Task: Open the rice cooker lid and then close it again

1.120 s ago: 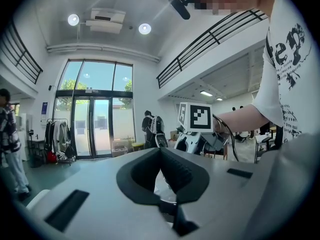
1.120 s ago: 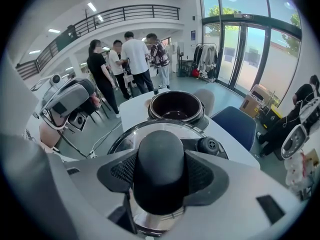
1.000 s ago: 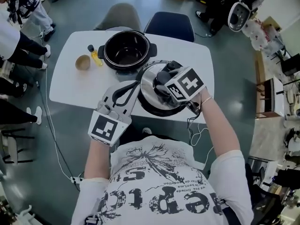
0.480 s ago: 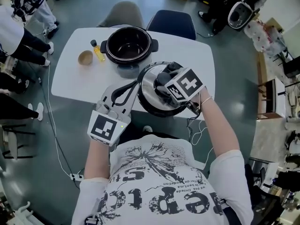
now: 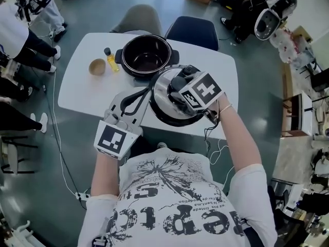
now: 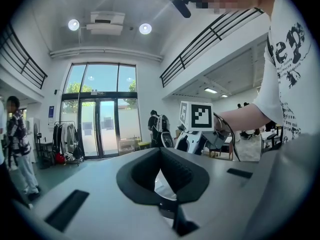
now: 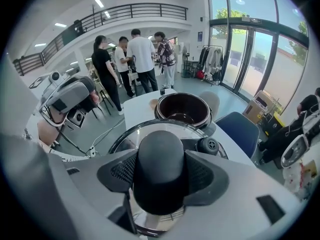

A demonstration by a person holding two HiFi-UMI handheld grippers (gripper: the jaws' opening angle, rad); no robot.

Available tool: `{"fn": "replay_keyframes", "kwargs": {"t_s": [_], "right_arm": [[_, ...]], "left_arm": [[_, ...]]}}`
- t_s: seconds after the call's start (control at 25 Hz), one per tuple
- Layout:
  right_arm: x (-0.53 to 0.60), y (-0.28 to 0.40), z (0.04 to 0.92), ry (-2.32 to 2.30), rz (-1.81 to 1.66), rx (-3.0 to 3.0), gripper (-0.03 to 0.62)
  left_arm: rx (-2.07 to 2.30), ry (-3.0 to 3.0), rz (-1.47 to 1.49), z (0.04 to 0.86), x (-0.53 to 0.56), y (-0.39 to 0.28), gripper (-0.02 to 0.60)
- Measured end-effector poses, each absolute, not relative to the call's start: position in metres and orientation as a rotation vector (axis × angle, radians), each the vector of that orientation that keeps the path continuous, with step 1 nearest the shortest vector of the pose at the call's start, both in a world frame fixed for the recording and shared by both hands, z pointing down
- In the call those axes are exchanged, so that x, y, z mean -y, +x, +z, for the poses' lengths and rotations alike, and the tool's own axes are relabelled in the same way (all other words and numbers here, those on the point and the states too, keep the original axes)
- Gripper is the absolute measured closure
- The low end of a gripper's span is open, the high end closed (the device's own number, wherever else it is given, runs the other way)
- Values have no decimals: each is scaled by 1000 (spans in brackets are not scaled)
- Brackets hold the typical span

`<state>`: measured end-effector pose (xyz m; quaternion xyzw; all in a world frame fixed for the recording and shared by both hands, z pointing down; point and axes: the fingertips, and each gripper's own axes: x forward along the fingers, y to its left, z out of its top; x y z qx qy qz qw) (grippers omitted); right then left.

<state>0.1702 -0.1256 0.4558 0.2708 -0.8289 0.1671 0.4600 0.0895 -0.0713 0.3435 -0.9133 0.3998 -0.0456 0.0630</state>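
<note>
The rice cooker pot [image 5: 146, 55] stands open on the white table [image 5: 85, 94], its dark inner bowl [image 7: 182, 109] bare. My right gripper [image 5: 180, 89] points steeply down and is shut on the black knob [image 7: 160, 169] of the round steel lid [image 5: 162, 96]. It holds the lid off the table at the near right of the pot, overlapping the pot's near rim. My left gripper [image 5: 145, 91] is level beside the lid's left edge, jaws shut with nothing between them [image 6: 160, 151]. The right gripper's marker cube [image 6: 196, 116] shows ahead of it.
A small wooden bowl [image 5: 96, 67] and a yellow bottle [image 5: 109, 60] sit left of the pot. Two chairs [image 5: 190, 29] stand at the far table edge. Several people [image 7: 135, 59] stand beyond the table's left side. Cables [image 5: 61, 158] run over the floor.
The lid in my right gripper has edged a little leftwards, closer to the pot. The left gripper has shifted slightly, still shut.
</note>
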Motion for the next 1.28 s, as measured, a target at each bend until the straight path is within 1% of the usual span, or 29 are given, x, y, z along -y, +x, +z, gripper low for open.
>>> {"fn": "replay_keyframes", "kwargs": {"t_s": [0.24,0.4,0.6,0.92,1.28], "right_arm": [[161,134,442,632,375,2066,298],[198,105,435,634,352,2074,298],[242,70,428,641,348,2073,298],[301,30,434,671,332,2027,298],[355,4,448,720,361,1981,298]], "left_arm": [[-1229,-2740,-190,340,107,61,569],[-1249,-2740,-235,339,138,30,569],[-1258,-2723,-143,326,184,-6,568],[-1248,-2736,-189,330,237,-51,569],[-1210,-2775,-207,334,290,-82,569]]}}
